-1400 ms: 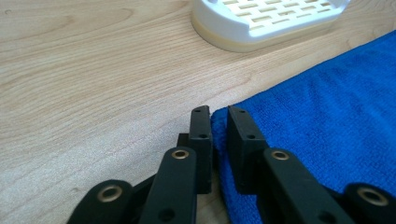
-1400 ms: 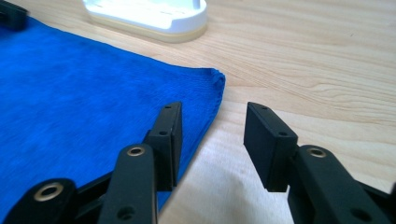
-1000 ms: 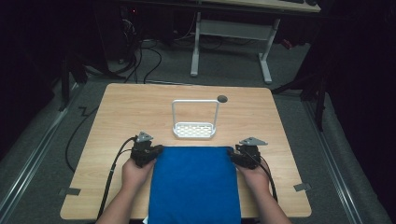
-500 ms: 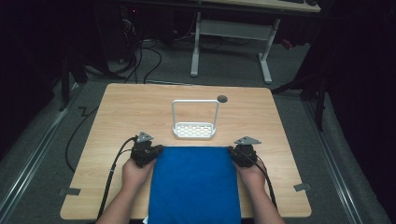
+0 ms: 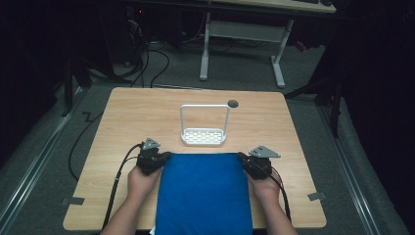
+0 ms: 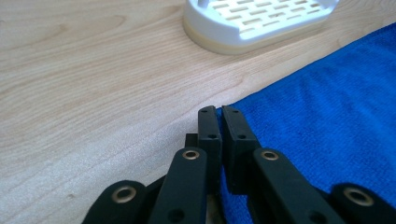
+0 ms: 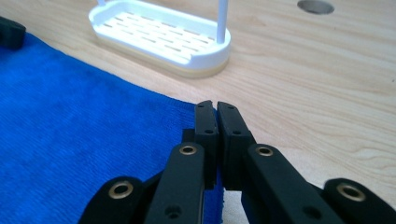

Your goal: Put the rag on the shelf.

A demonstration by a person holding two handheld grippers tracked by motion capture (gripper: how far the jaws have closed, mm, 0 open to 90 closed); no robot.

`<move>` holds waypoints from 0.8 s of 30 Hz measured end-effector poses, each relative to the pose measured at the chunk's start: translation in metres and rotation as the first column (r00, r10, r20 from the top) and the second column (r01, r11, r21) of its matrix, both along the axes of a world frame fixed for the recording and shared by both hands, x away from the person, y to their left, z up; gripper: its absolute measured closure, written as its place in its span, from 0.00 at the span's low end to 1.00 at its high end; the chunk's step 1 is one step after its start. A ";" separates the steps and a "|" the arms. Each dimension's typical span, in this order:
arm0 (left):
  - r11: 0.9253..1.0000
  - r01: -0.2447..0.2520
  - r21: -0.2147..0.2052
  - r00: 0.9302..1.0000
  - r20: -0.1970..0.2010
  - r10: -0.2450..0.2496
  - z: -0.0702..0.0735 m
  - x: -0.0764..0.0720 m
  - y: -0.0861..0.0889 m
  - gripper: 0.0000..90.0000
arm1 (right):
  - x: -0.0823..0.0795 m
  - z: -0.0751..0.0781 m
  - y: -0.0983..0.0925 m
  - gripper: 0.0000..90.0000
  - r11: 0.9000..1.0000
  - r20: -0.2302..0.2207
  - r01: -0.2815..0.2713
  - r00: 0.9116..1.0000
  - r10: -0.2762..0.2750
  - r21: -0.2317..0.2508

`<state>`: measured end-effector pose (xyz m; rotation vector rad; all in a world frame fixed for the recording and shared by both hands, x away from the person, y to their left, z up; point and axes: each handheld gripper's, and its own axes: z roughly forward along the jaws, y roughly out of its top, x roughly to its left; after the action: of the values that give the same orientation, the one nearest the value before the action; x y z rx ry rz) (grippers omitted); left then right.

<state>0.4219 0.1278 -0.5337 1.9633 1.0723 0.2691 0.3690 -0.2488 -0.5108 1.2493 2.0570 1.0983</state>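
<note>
A blue cloth (image 5: 203,196) lies flat on the near half of the wooden table (image 5: 142,112) and hangs over its front edge. My left gripper (image 5: 165,157) is at the cloth's far left corner. In the left gripper view the gripper (image 6: 218,110) has its jaws together, with the blue cloth (image 6: 327,116) pinched between them. My right gripper (image 5: 242,157) is at the far right corner. Its jaws (image 7: 215,105) are likewise together on the cloth's corner (image 7: 70,140).
A white slotted rack (image 5: 203,137) with a tall wire handle stands just beyond the cloth's far edge, also seen close up (image 6: 261,23) (image 7: 159,37). A round hole (image 5: 233,104) sits in the tabletop behind it. Dark floor, cables and a desk frame surround the table.
The right gripper's jaws have come together on the cloth's far right corner. Both hands have hardly shifted, and the cloth lies as before.
</note>
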 end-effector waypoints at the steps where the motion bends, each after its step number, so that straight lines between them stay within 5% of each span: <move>1: 1.000 0.003 -0.002 1.000 0.007 -0.003 0.001 -0.001 0.000 0.97 | -0.001 0.001 0.000 0.98 1.000 0.001 0.002 1.000 -0.002 0.011; 12: 0.999 0.005 -0.054 0.996 0.090 0.000 0.020 -0.016 0.004 0.97 | -0.010 0.017 -0.004 0.98 0.998 0.082 0.001 0.997 -0.006 0.060; 24: 0.991 0.012 -0.135 0.985 0.174 0.011 0.048 -0.033 0.012 0.97 | -0.026 0.042 -0.001 0.98 0.996 0.187 -0.026 0.982 0.010 0.083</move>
<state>0.3893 0.1400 -0.4861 1.7838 0.9518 0.3519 0.3433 -0.2496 -0.4691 1.1228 1.9027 1.2731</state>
